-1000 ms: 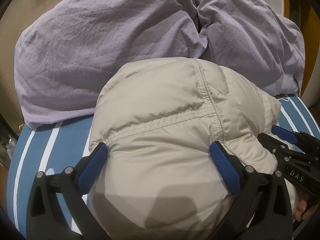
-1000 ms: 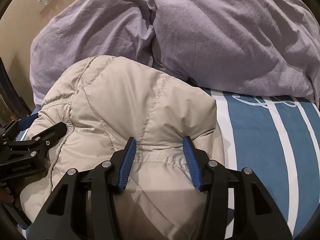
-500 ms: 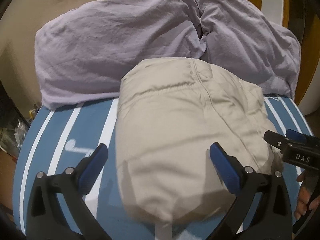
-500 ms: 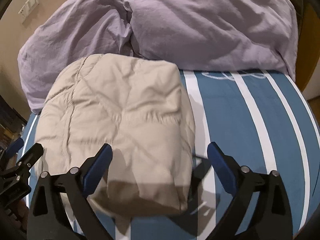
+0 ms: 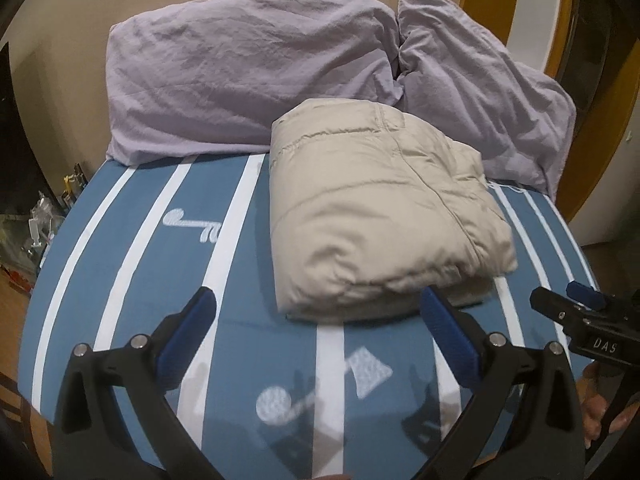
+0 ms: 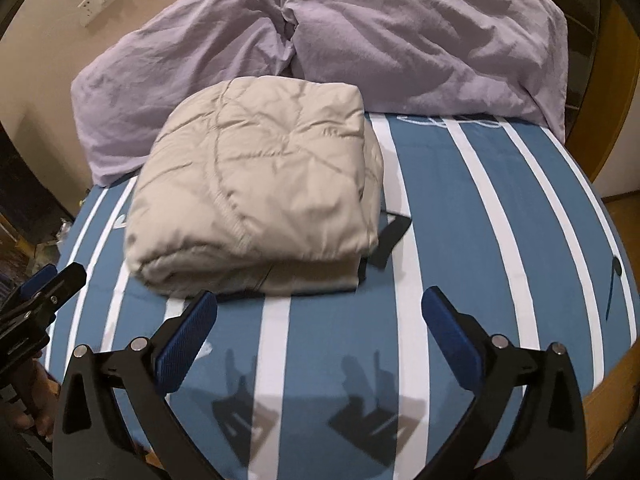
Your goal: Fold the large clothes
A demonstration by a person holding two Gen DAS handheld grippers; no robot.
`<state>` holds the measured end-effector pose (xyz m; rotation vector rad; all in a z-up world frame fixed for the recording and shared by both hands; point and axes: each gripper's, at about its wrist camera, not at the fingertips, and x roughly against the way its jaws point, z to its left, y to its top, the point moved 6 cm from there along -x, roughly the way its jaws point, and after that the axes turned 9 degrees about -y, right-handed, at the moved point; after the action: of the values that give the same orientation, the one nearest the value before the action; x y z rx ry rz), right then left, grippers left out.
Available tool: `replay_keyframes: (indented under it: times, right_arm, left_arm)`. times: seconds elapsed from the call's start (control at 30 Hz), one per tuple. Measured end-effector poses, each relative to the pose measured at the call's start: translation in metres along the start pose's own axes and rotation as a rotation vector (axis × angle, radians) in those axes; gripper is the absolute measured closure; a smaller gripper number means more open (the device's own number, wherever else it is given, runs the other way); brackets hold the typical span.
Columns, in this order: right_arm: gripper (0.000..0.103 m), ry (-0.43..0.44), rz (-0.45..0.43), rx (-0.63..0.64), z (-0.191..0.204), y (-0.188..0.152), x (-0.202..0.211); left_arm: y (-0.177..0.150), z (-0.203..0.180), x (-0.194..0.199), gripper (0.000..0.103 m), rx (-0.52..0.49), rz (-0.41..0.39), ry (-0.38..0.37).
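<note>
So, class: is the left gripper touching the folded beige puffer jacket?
Apart. In the left wrist view the left gripper is open, and blue striped bedsheet shows between its fingertips and the folded beige puffer jacket.

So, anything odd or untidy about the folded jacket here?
One thing: a black strap-like piece pokes out from under the folded beige jacket on its right side, onto the striped bed cover. Otherwise the bundle looks compact.

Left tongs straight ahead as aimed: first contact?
Probably the folded beige jacket: its near edge sits just past the open left tongs, toward the right finger. Depth is unclear; a low path meets the striped bedsheet.
</note>
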<state>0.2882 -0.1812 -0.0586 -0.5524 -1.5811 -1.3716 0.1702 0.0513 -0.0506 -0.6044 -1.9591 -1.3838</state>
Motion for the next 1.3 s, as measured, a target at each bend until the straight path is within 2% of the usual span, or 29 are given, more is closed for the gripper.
replay_keyframes:
  times: [0.27, 0.53, 1.3]
  right_arm:
    - [0.001, 0.044, -0.007, -0.012, 0.005, -0.025, 0.025]
    - [0.001, 0.03, -0.018, -0.005, 0.005, -0.035, 0.028]
    - [0.001, 0.077, -0.023, 0.006, 0.01, -0.042, 0.029]
  left_arm:
    - [-0.02, -0.01, 0.018, 0.002, 0.02, 0.017, -0.079]
    - [-0.032, -0.014, 0.018, 0.002, 0.048, 0.03, -0.13]
    - [-0.044, -0.019, 0.018, 0.002, 0.068, 0.043, -0.128]
